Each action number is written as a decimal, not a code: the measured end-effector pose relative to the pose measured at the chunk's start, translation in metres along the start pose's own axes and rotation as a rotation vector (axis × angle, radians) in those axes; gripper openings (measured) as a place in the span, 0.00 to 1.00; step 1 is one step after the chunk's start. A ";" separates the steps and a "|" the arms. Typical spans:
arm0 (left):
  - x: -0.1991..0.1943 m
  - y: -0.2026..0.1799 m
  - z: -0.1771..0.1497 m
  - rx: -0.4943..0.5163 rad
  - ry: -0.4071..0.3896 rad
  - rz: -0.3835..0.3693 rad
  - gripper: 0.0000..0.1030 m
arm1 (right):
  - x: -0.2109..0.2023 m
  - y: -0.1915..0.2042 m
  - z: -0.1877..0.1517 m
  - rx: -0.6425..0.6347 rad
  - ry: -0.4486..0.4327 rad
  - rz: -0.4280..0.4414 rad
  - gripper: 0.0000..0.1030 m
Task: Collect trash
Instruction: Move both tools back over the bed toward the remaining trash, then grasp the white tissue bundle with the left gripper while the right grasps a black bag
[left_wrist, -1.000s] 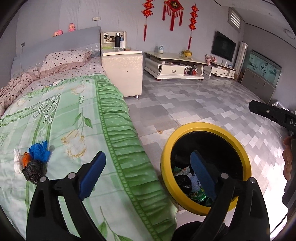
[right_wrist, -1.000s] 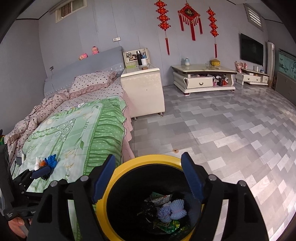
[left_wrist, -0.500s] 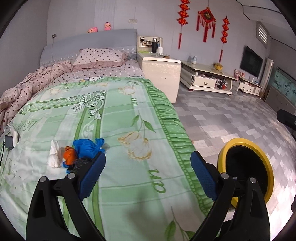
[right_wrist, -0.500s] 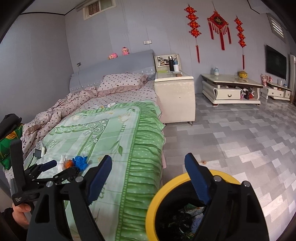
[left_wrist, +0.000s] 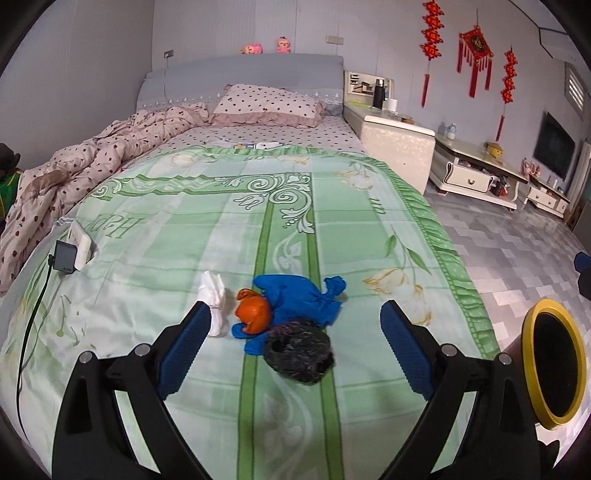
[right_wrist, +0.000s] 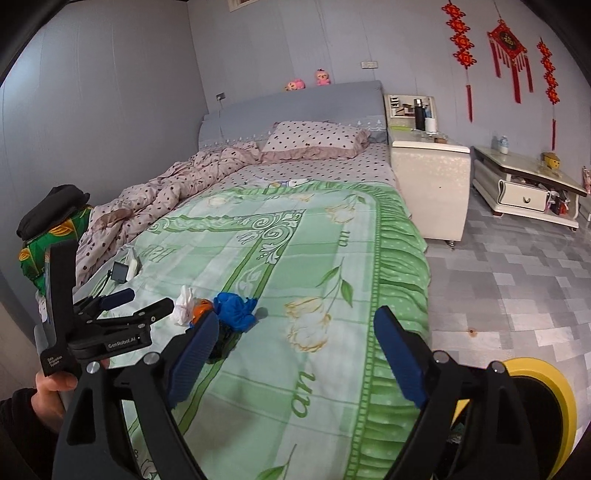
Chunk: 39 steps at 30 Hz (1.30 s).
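Four trash bits (left_wrist: 284, 325) on green bedspread (left_wrist: 184, 229), yellow bin (left_wrist: 554, 363) on tiled floor (left_wrist: 517, 251).

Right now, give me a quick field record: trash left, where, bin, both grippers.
trash left: white tissue, orange scrap, blue bag, black bag
where: clustered on the green bedspread
bin: yellow-rimmed bin on the floor beside the bed
left gripper: open, empty, framing the pile
right gripper: jaws opening, nothing between them, over the bedspread
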<state>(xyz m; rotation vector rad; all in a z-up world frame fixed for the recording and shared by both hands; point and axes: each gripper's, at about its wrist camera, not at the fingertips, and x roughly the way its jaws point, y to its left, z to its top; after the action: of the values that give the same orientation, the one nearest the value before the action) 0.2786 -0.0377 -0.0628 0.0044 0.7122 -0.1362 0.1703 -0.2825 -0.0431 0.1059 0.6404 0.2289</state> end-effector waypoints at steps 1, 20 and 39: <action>0.004 0.009 0.000 -0.007 0.002 0.013 0.86 | 0.008 0.007 0.000 -0.007 0.011 0.010 0.80; 0.099 0.116 -0.009 -0.136 0.101 0.116 0.86 | 0.165 0.101 -0.036 -0.152 0.231 0.121 0.80; 0.165 0.132 -0.023 -0.141 0.172 0.057 0.56 | 0.244 0.119 -0.065 -0.212 0.338 0.129 0.68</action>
<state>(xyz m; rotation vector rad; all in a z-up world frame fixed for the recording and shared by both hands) 0.4039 0.0740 -0.1937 -0.0995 0.8918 -0.0313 0.2993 -0.1055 -0.2165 -0.0981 0.9424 0.4439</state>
